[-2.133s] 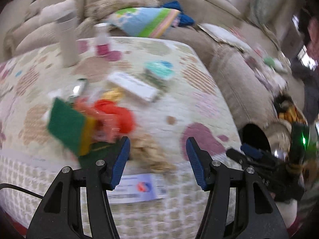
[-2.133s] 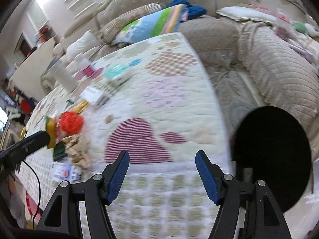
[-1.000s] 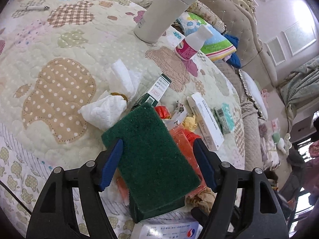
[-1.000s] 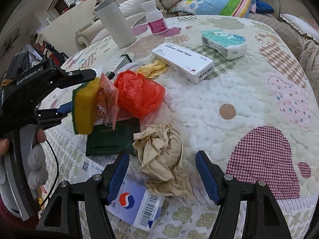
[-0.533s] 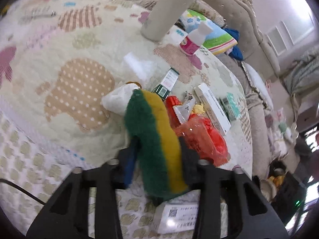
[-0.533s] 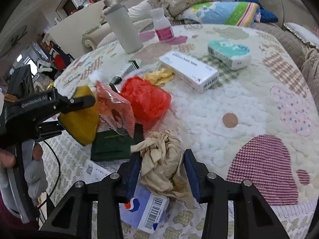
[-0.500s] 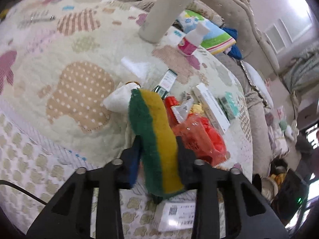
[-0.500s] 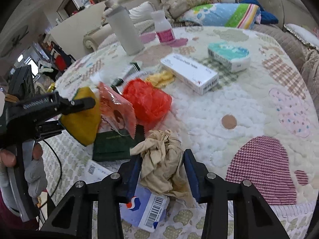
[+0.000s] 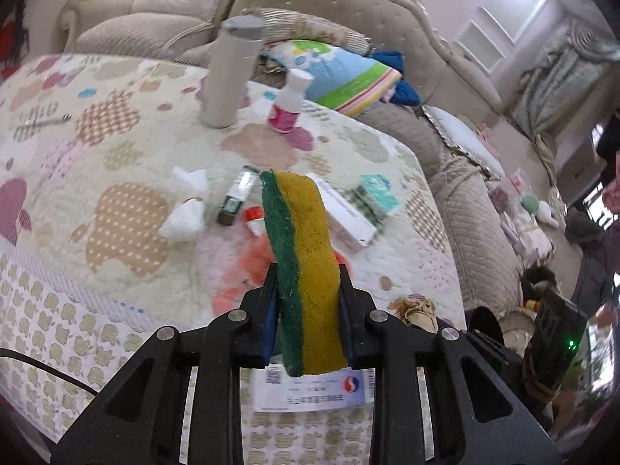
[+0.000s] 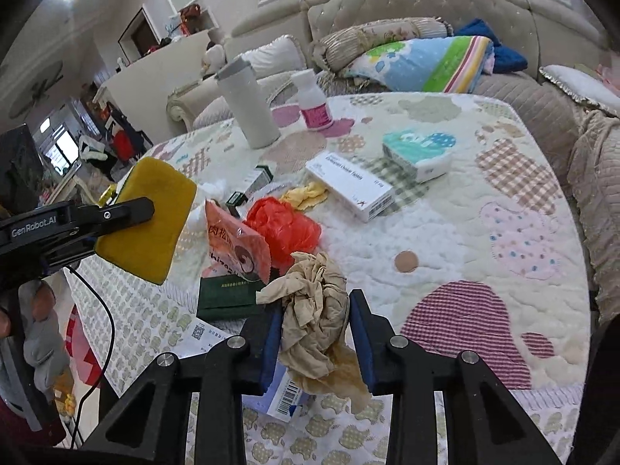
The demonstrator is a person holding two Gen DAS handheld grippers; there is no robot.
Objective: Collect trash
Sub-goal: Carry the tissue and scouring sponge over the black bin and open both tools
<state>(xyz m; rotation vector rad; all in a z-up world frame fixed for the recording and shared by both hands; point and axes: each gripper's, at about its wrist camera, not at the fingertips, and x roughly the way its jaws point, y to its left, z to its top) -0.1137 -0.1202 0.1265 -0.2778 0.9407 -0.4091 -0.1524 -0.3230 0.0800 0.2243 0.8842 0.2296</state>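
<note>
My left gripper [image 9: 308, 283] pinches a green-and-yellow sponge [image 9: 306, 240] on edge, lifted above the quilted table [image 9: 116, 178]; its jaws are still closing on it. The right wrist view shows that sponge [image 10: 151, 224] hanging at the left. My right gripper [image 10: 316, 310] squeezes a crumpled beige paper [image 10: 314, 302], jaws also still closing, just above the table's near edge. A red plastic bag [image 10: 283, 228], an orange snack wrapper [image 10: 236, 244], a yellow tissue [image 10: 306, 193], a white tissue [image 9: 186, 209] and a dark green booklet [image 10: 228, 294] lie on the table.
A grey tumbler [image 10: 248, 104], a pink-labelled bottle [image 10: 314, 104], a white medicine box [image 10: 352, 186] and a teal tissue pack [image 10: 418, 151] stand farther back. A white-and-blue packet [image 9: 310, 387] lies at the near edge. A dark bin mouth [image 9: 482, 323] shows beyond the table's right side. Sofas surround the table.
Both grippers went from wide open to closed: the left on the sponge, the right on the crumpled paper. Both have risen, and the sponge now stands on edge off the table.
</note>
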